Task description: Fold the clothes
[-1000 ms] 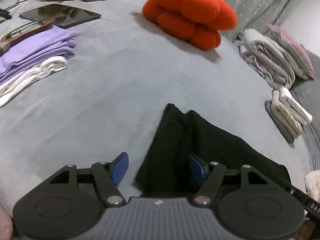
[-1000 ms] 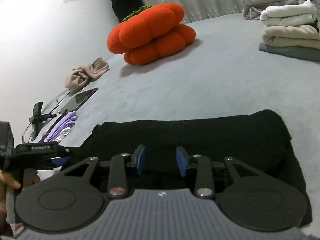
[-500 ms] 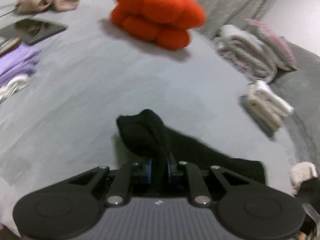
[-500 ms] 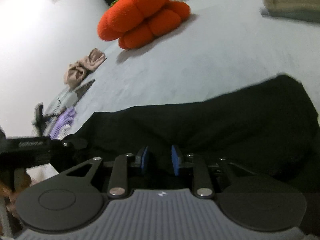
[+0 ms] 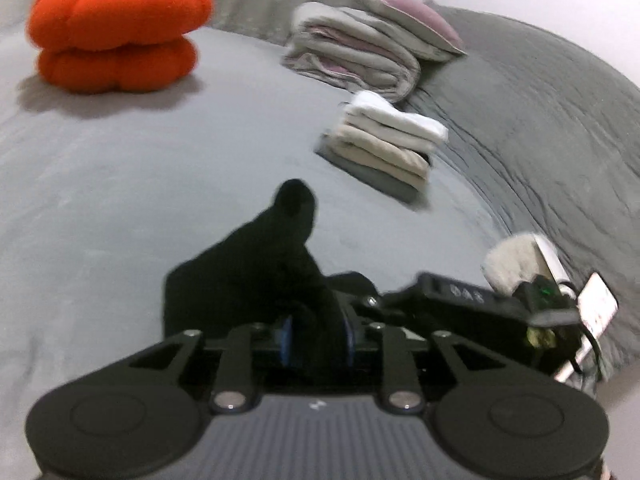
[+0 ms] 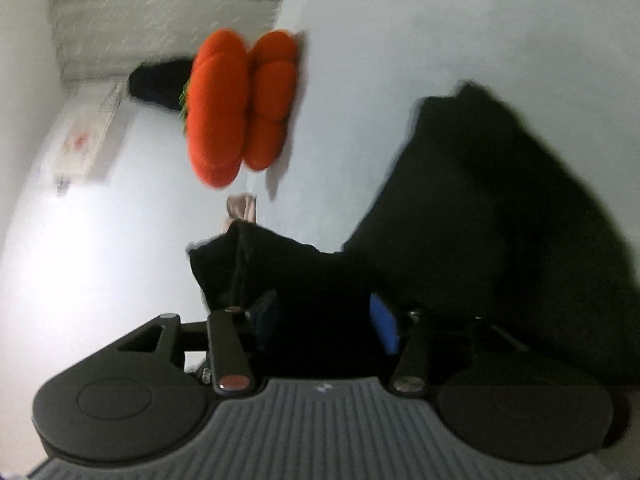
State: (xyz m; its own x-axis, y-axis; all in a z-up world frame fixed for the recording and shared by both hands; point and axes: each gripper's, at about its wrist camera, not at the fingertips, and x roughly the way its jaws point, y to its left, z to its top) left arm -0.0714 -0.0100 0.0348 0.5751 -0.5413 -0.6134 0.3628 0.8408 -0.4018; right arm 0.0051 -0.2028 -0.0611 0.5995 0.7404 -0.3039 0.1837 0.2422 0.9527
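Observation:
A black garment lies on the grey bed, with one end bunched up into a peak. My left gripper grips that bunch between its blue pads, and its jaws are opening slightly. In the right wrist view the picture is rolled on its side. There the black garment fills the right half, and a fold of it runs through my right gripper. That gripper's jaws are opening wide; the cloth lies between them and one blue pad face shows bare.
An orange pumpkin cushion sits at the back left. A stack of folded clothes stands right of centre, with a rolled blanket and a pillow behind. A dark grey duvet covers the right. A fluffy white sleeve is close by.
My left gripper shut on the garment's end, lifted it and carried it right, toward the right gripper. My right gripper rolled about a quarter turn and its jaws spread apart.

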